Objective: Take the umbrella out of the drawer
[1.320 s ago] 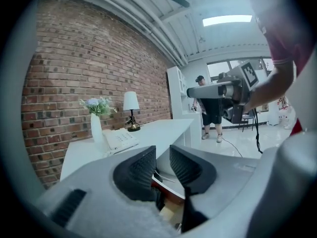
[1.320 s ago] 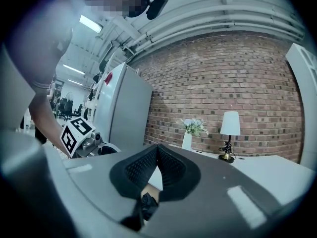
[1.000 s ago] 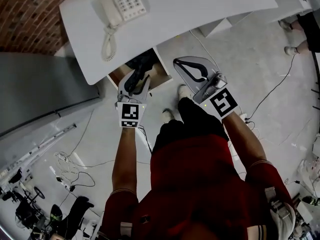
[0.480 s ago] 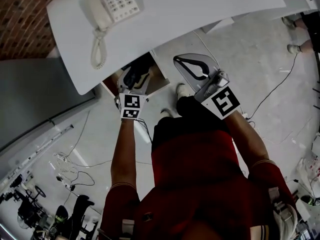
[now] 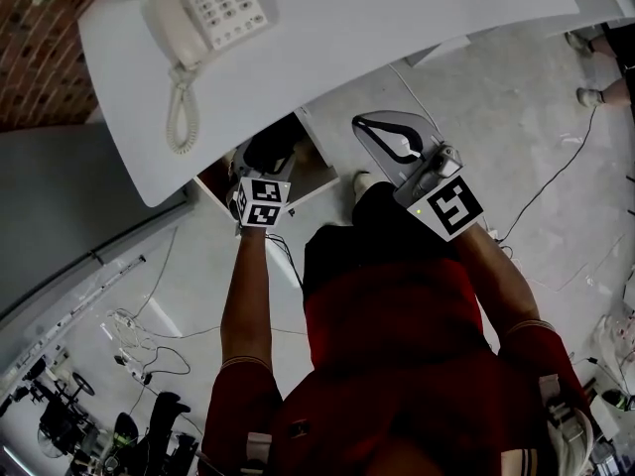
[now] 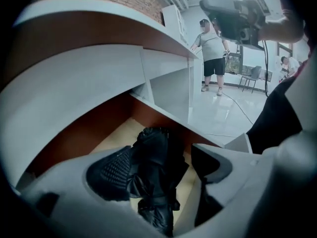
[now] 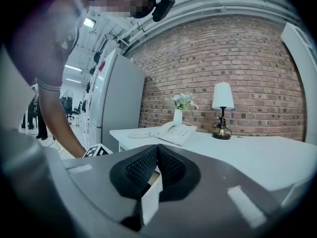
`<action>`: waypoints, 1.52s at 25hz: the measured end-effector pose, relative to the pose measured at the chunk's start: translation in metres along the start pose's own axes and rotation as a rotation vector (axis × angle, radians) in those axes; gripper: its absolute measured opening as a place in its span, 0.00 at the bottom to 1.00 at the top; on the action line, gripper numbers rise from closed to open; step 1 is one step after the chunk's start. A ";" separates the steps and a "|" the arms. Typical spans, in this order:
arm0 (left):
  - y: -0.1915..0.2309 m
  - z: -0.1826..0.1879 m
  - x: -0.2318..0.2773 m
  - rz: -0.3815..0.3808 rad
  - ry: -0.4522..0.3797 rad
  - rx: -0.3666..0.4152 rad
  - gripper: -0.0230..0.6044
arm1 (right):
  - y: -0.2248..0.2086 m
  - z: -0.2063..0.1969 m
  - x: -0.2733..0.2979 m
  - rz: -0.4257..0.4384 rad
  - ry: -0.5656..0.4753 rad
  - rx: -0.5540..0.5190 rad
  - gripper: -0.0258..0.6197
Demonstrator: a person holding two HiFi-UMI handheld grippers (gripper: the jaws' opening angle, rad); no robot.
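We judge the folded black umbrella (image 6: pixel 156 172), lying in the open drawer (image 6: pixel 74 133) under the counter (image 5: pixel 397 18), to be light, stiff at its core but soft and slippery in its cloth, and best taken across its thick middle. The left gripper (image 6: pixel 161 168) is down in the drawer, its fingers (image 6: pixel 106 175) wide, just opened further, either side of the umbrella and not pressing it. The drawer's walls sit close and the counter overhangs it, so the clear way out is up and toward us; the right gripper (image 7: pixel 157 158), fingers together, hangs outside the drawer.

Red brick wall (image 7: pixel 223 58) behind a white desk (image 5: pixel 397 28) — lamp (image 7: pixel 222 110) and vase (image 7: pixel 178 116) at the back; pale glossy floor (image 5: pixel 516 117), tall grey cabinet (image 7: pixel 116 98) alongside.
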State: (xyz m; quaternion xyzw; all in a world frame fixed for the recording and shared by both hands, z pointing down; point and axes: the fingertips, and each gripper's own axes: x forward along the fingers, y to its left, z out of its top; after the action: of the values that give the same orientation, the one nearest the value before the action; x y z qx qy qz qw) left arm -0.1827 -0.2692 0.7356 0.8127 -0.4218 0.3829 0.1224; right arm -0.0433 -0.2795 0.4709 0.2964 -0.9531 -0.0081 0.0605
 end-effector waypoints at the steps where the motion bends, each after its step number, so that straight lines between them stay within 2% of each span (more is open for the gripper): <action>1: 0.001 -0.004 0.005 0.002 0.012 0.005 0.64 | -0.001 -0.004 -0.001 -0.001 0.003 0.000 0.06; 9: 0.012 -0.027 0.041 0.016 0.092 0.018 0.71 | -0.015 -0.031 -0.009 -0.022 0.029 0.007 0.06; 17: 0.016 -0.043 0.072 0.007 0.156 0.070 0.73 | -0.029 -0.059 -0.020 -0.046 0.069 0.019 0.06; 23: 0.026 -0.053 0.085 0.064 0.202 0.106 0.73 | -0.033 -0.068 -0.024 -0.050 0.081 0.008 0.06; 29: 0.031 -0.054 0.088 0.117 0.214 0.112 0.64 | -0.030 -0.073 -0.032 -0.043 0.113 0.011 0.06; 33: 0.033 -0.053 0.085 0.109 0.216 0.101 0.50 | -0.031 -0.073 -0.039 -0.051 0.118 0.008 0.06; 38: 0.033 -0.047 0.075 0.084 0.194 0.046 0.43 | -0.027 -0.071 -0.047 -0.060 0.124 0.017 0.06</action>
State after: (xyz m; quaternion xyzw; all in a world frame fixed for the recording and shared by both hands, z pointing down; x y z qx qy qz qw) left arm -0.2066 -0.3093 0.8178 0.7560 -0.4329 0.4741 0.1279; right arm 0.0191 -0.2739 0.5344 0.3254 -0.9382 0.0163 0.1167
